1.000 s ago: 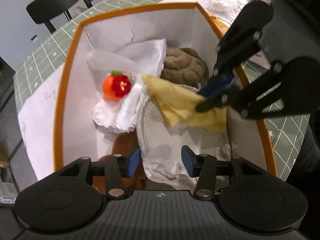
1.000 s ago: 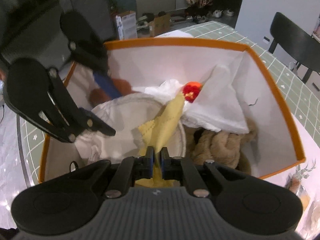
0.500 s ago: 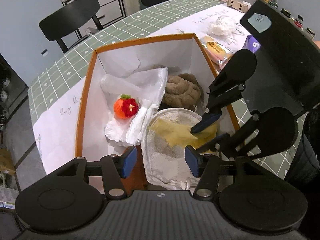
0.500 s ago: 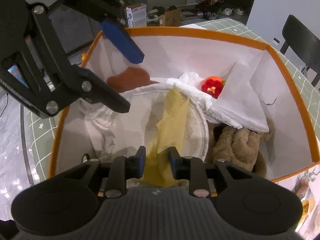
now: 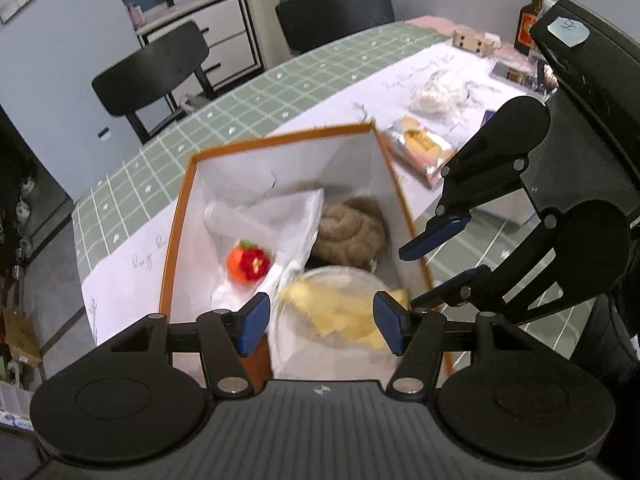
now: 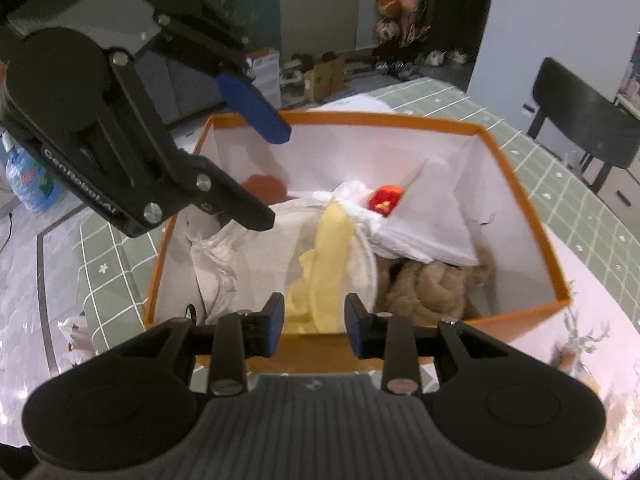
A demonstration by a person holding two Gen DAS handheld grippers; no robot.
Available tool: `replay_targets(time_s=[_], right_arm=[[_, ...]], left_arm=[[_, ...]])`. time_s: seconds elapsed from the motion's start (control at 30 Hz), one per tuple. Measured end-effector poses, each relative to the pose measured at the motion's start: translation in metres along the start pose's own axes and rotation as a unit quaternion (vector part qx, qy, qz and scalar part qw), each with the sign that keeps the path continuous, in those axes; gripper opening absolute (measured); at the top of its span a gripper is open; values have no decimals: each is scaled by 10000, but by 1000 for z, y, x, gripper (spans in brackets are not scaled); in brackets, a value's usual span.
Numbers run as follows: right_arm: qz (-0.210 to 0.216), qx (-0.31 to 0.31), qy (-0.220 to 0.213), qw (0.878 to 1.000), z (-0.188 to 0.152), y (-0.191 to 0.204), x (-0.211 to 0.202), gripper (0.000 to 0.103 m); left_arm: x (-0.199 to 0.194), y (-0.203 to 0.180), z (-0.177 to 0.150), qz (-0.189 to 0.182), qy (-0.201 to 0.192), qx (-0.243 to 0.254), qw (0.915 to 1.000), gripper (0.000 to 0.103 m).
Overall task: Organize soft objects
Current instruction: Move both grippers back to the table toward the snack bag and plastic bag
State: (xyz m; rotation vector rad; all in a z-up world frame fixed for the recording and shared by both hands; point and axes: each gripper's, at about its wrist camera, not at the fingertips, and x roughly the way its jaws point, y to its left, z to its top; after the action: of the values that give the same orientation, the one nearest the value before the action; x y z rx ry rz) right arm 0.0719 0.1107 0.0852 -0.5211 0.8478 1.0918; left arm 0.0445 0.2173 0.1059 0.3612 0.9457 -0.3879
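1. Yellow cloth: thin, limp fabric with a zigzag-cut edge, lying draped across the round white pad inside the orange-rimmed box. Its near end trails down toward the gap between the right gripper's jaws, but the pads do not press on it.
2. Right gripper: jaws have just been opening and stand apart, released; the cloth is seen through the gap, not held.
3. Left gripper: jaws have also been opening and stand wide, with nothing clasped. In its view the cloth lies beyond and below the gap.
4. Handling, judged: very light, fully soft, likely to fold and slide under its own drape. Not fragile. It may cling or catch on the textured pad beneath.
5. Where to take hold, judged: pinch a bunched fold or the near corner, not a single flat layer. Close fully, since thin fabric slips from a loose pinch.
6. Neighbours in the box: brown plush right of the right jaws, orange-red soft toy farther ahead, on white bags.
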Motion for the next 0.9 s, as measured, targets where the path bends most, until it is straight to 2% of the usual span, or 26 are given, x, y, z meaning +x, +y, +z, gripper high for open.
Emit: replay_targets(time_s=[0.27,0.4,0.67,0.8,0.9], right_arm=[[-159,317,-284,9990,-32,-21,-43,33],[-280,517,-308,9978,-61,-35,-60,33],[-533,1004,-363,9929,-117,-74,-95,34],[-651,1184,-401,9900,-136,-90,-108,34],[-724,1266,-441,9883,-146,-101,-116,34]], left_arm=[[-7,-34,24,-67,-436,32,9990,70],[-1,-56,32,-282,-648,-54,9975,74],[28,-101,44,-744,-815,-83,9939,74],[48,-107,57,-980,-797,-359,9913,74],[66,-109,69,-974,-694,-555,9913,74]])
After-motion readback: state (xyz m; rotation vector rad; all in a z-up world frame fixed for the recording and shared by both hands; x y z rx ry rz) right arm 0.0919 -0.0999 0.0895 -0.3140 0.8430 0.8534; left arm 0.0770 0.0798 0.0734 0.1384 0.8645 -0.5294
